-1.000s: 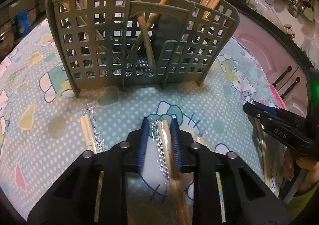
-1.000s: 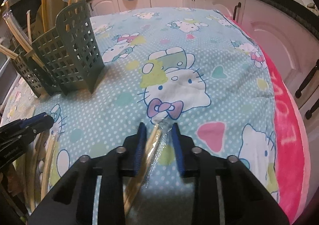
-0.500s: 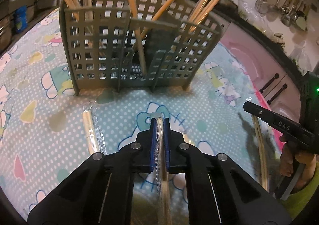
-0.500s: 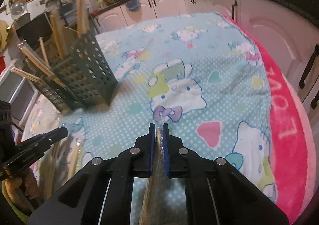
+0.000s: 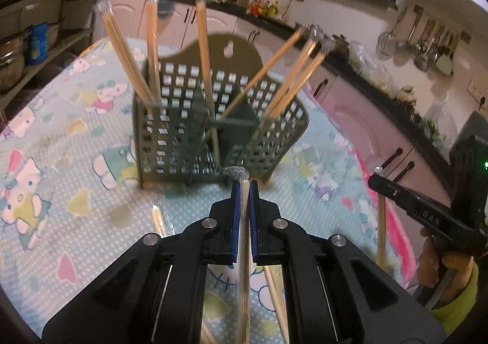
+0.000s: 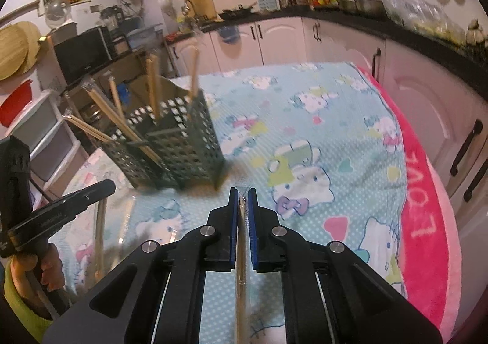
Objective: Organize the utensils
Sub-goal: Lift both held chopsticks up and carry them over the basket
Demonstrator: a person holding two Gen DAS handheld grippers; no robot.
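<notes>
- Holding a wrapped pair of chopsticks (image 5: 244, 240) near its top, the left gripper (image 5: 243, 188) is clamped tight before the slotted utensil caddy (image 5: 170, 136).
- Right gripper (image 6: 243, 196) likewise pinches another wrapped pair (image 6: 242, 252).
- Light, stiff, slippery film: grip near the end.

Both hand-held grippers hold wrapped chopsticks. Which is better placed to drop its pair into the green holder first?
Probably the left hand-held gripper: the grey-green perforated plastic holder stands straight ahead of it, close. From the right hand-held gripper, the holder sits off to the side.
</notes>
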